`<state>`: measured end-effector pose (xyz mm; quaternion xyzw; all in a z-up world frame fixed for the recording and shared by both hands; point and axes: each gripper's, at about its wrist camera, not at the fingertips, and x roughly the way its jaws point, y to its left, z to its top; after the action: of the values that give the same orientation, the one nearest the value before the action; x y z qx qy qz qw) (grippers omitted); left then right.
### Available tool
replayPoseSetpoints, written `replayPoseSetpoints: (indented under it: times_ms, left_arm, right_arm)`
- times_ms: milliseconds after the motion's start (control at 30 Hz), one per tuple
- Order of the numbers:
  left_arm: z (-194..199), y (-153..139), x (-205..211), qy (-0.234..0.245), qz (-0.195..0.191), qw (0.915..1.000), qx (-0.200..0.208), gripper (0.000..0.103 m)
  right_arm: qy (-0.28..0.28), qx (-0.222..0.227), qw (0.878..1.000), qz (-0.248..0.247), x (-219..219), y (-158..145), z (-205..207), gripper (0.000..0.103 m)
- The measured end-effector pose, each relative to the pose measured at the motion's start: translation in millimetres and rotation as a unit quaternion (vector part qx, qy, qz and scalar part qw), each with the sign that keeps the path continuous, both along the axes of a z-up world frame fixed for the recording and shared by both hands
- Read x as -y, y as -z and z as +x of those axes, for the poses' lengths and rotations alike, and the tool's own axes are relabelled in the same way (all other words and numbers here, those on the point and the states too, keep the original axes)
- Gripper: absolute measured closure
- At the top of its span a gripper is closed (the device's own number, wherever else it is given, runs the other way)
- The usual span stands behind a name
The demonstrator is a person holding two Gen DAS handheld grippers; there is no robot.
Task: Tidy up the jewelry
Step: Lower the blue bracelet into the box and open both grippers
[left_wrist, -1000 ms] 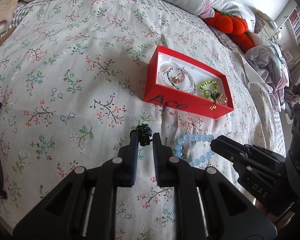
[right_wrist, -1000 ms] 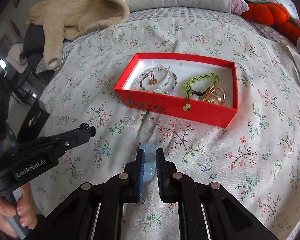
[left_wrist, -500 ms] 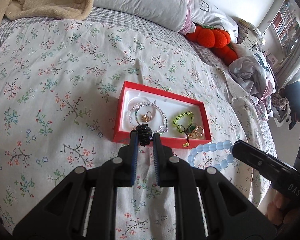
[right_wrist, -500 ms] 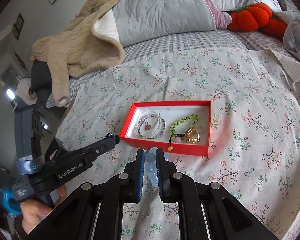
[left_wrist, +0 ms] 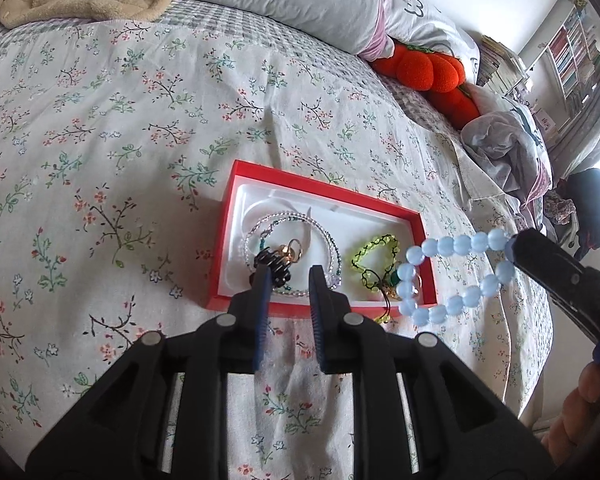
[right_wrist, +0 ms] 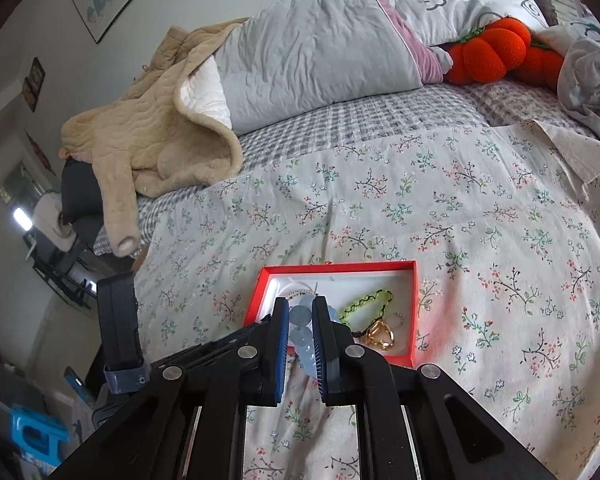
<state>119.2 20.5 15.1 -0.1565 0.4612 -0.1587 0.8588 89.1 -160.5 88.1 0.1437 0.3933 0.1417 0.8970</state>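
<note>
A red box (left_wrist: 224,240) with a white lining lies on the floral bedspread. It holds a clear bead necklace (left_wrist: 328,240), a gold ring (left_wrist: 292,250) and a yellow-green bracelet (left_wrist: 370,252). My left gripper (left_wrist: 288,276) is open above the box's near left part; a small black hair tie (left_wrist: 272,266) sits by its left finger, over the necklace. My right gripper (right_wrist: 300,312) is shut on a pale blue bead bracelet (left_wrist: 456,272), which hangs over the box's right end (right_wrist: 414,312).
Grey pillows (right_wrist: 320,60), a beige fleece jacket (right_wrist: 160,136) and orange plush pumpkins (left_wrist: 420,68) lie at the head of the bed. Crumpled grey cloth (left_wrist: 504,148) lies at the right edge. The bed edge drops off to the left in the right wrist view.
Both grippers rose and moved over the red box. The left gripper has opened, and the black hair tie now sits over the necklace. The blue bracelet has been lifted off the bed.
</note>
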Motion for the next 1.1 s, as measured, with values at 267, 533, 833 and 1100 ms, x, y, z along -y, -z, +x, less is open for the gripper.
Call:
replayPoseSetpoints:
  times_ms: [267, 533, 833, 1100]
  left_arm:
    - [-18, -18, -25, -0.025, 0.001, 0.9995, 0.018, 0.064]
    - [-18, -10, -37, -0.053, 0.051, 0.9973, 0.002, 0.06]
    - [-15, -3, -31, -0.052, 0.065, 0.9964, -0.015, 0.059]
    - [-21, -3, -24, -0.06, 0.106, 0.9924, -0.014, 0.033]
  right_arm:
    - [0.002, -0.007, 1.0, -0.01, -11, 13, 20, 0.091]
    - [-0.001, -0.025, 1.0, -0.014, -12, 42, 43, 0.091]
    - [0.026, -0.057, 0.997, -0.044, 12, 69, 53, 0.091]
    - [-0.006, -0.059, 0.996, -0.072, 8, 55, 29, 0.084]
